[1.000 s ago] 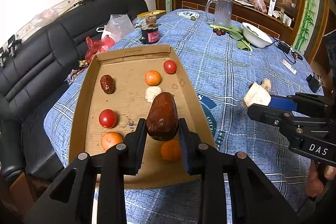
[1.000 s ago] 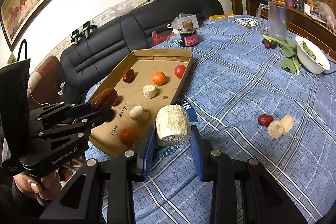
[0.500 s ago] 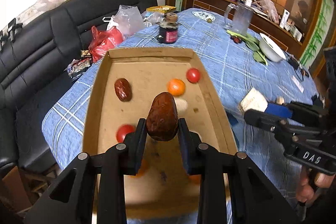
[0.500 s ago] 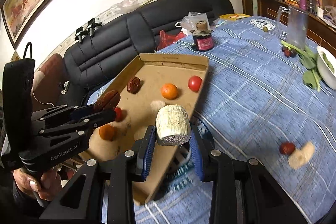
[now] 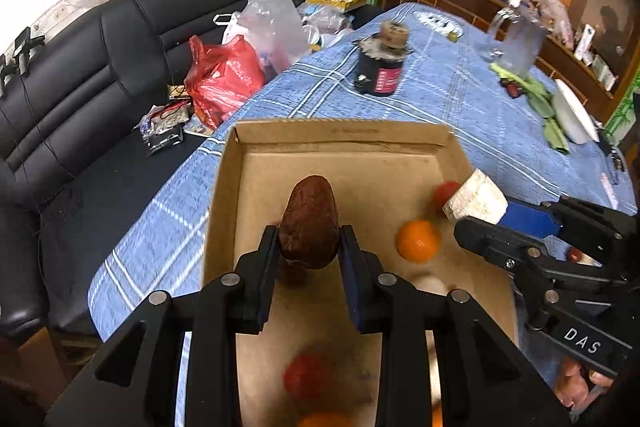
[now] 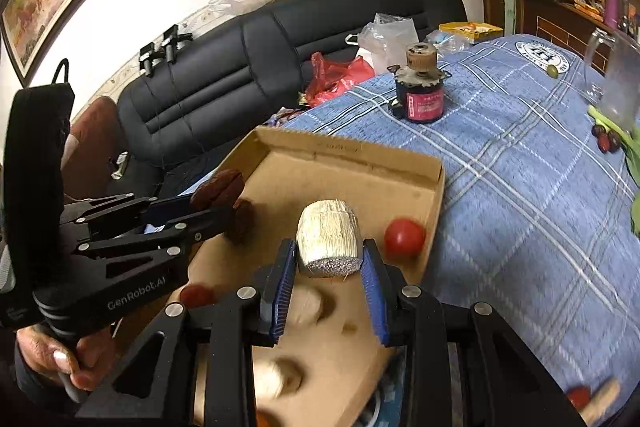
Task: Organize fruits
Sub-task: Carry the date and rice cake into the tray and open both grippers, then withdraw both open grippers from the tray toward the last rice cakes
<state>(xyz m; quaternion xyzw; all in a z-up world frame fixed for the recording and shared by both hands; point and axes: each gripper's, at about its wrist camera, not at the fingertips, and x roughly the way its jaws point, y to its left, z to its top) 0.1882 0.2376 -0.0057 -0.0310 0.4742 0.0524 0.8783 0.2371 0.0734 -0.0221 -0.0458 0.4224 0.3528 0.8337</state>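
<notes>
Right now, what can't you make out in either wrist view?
- Left wrist view: fruit at the near end of the cardboard tray is motion-blurred and partly behind the left gripper, which holds the brown date.
- Right wrist view: pale pieces near the right gripper are blurred; its white cylinder hides the tray floor behind.
- Right wrist view: items at the bottom-right edge are cut off.

A black leather sofa (image 5: 100, 67) fills the left of the frame, a red plastic bag (image 5: 222, 79) on it; right of centre, a dark cylindrical jar (image 5: 380, 67) stands on the blue checked tablecloth (image 5: 460, 99).
</notes>
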